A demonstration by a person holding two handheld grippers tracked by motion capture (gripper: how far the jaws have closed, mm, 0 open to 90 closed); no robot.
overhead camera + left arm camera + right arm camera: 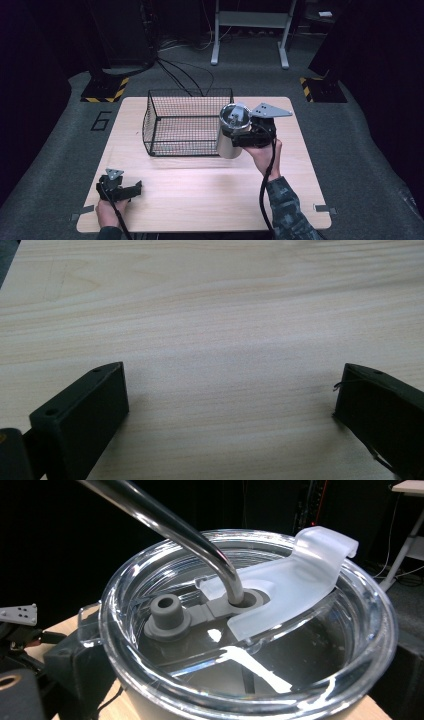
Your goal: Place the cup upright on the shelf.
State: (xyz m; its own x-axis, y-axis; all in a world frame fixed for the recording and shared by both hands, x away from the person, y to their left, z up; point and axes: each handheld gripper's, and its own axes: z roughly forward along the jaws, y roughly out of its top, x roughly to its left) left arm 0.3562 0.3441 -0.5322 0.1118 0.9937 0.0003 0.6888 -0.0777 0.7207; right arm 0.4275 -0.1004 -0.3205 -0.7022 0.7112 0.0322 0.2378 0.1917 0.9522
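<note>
The right gripper is holding a steel tumbler up off the table, just to the right of the black wire basket and close against its right front corner. The jaws are clamped on the tumbler's upper body, right under the lid, with the person's right hand wrapped around the gripper from below. The tumbler is sitting roughly upright, maybe tipping a touch.

In the right gripper view the tumbler's clear lid is sitting right in front of the camera, super close. There's a frosted flip tab lying across the top, a grey rubber plug next to it, and a bent metal straw going down through the grey hole in the middle.

The left gripper is resting low near the front left corner of the table, well apart from the tumbler and the basket, with the left hand behind it. Its jaws are standing wide apart with nothing between them, just bare light wood in the left gripper view.

The basket is sitting toward the back middle of the table, and it's looking empty through the mesh.
</note>
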